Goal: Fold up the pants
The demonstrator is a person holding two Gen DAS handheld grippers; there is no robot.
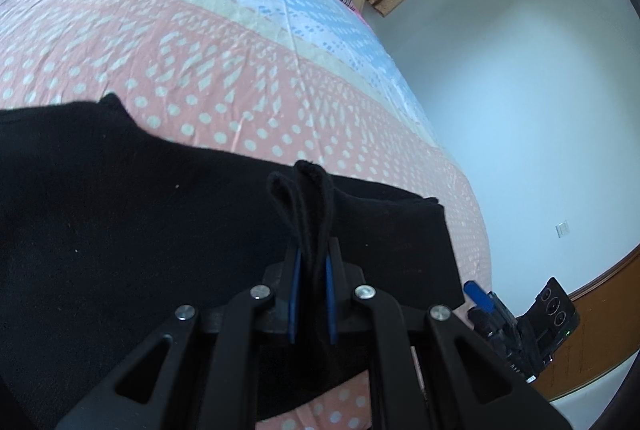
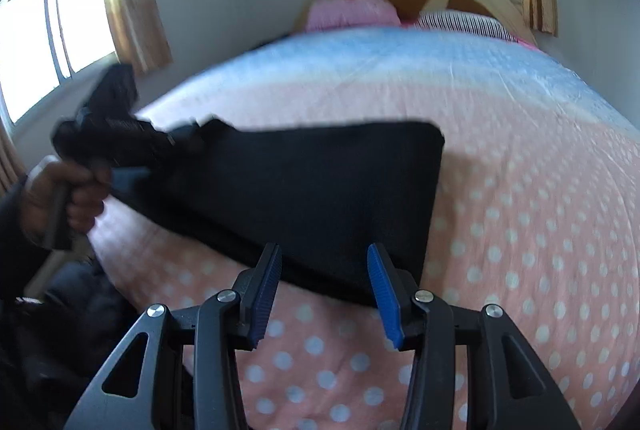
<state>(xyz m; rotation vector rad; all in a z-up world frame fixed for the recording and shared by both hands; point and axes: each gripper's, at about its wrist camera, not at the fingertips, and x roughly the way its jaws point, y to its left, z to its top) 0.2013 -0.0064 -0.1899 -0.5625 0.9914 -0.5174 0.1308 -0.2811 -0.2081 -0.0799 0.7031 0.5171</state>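
The black pants (image 2: 304,189) lay folded on the near part of the bed (image 2: 520,213); the left gripper (image 1: 312,270) pinched a bunched edge; the right gripper (image 2: 324,270) hovered wide apart, holding nothing; likely a further fold was underway, needing the right's grasp next.

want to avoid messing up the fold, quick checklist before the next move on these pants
1. Left claw shut on the pants: ok.
2. Right claw free to grab: ok, open at the near edge, holding nothing.
3. Pants already folded over: ok, layers stacked, far corner squared.
4. Pants flat on the bedspread: not ok, left end lifted.
5. Layers aligned underneath: cannot tell.
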